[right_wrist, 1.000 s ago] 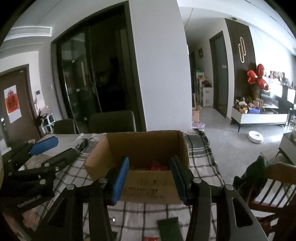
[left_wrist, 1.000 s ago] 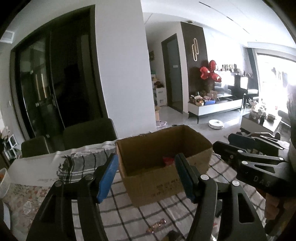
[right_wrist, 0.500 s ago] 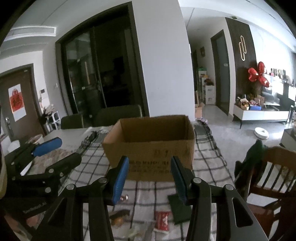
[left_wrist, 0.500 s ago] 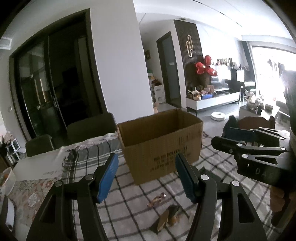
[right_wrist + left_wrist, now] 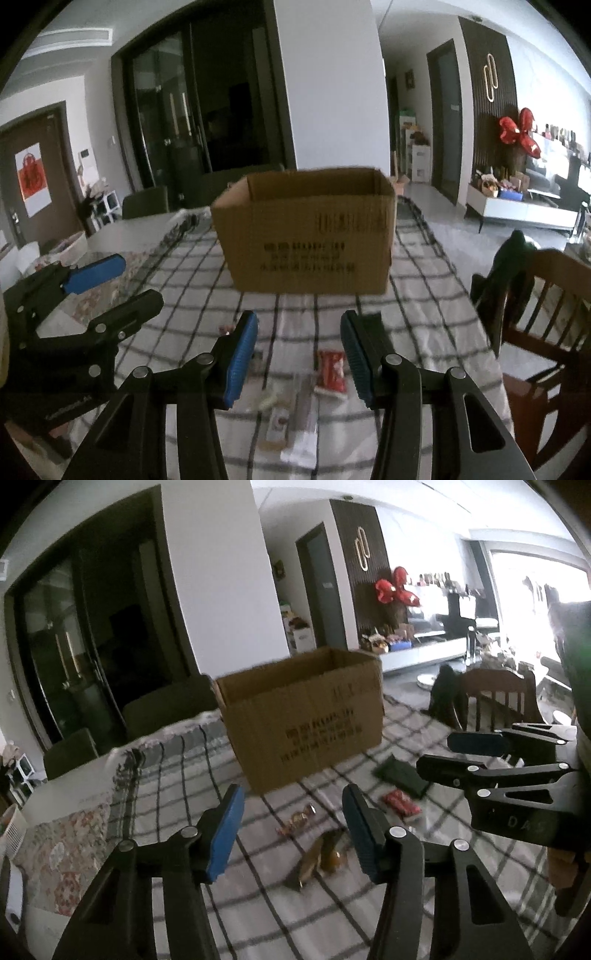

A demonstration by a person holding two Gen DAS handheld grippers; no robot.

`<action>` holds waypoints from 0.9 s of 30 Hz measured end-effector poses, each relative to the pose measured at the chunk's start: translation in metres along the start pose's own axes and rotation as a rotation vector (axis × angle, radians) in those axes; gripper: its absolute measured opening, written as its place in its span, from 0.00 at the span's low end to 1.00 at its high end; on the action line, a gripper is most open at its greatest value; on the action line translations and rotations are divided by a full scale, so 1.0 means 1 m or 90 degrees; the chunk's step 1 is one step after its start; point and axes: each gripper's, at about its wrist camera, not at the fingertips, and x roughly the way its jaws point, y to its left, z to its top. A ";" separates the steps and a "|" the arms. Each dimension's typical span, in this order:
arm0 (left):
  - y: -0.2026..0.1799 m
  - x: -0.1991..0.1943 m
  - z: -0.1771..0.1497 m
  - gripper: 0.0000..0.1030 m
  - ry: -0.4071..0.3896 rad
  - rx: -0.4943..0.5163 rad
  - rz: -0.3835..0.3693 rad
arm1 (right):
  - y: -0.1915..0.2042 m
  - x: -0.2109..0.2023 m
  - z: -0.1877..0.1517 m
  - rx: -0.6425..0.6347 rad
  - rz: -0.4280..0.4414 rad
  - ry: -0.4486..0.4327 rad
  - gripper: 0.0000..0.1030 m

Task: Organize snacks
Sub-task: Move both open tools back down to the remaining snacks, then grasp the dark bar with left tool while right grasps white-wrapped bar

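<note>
An open cardboard box point(image 5: 303, 716) point(image 5: 306, 236) stands on the checked tablecloth point(image 5: 177, 775). Loose snacks lie in front of it: a red-gold wrapped candy point(image 5: 297, 819), a brown-gold wrapper point(image 5: 317, 856), a red packet point(image 5: 400, 802) point(image 5: 331, 371), a dark green packet point(image 5: 400, 775), and pale packets point(image 5: 291, 421). My left gripper point(image 5: 293, 827) is open and empty above the candies. My right gripper point(image 5: 299, 350) is open and empty above the red packet; it also shows in the left wrist view point(image 5: 454, 753).
A wooden chair point(image 5: 546, 306) with a dark cloth on it stands at the table's right side. Dark chairs point(image 5: 162, 709) stand behind the table. A floral cloth point(image 5: 59, 849) covers the left part of the table.
Both grippers have pulled back and down from over the box. The box now stands farther off and the loose snacks on the cloth have come into view beneath the fingers.
</note>
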 end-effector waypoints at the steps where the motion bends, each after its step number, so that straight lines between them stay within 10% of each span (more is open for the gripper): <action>1: -0.002 0.002 -0.004 0.50 0.009 0.003 -0.005 | 0.000 0.002 -0.004 0.001 0.001 0.007 0.47; 27: -0.009 0.075 -0.057 0.32 0.133 0.008 -0.050 | -0.003 0.060 -0.063 0.032 0.007 0.139 0.37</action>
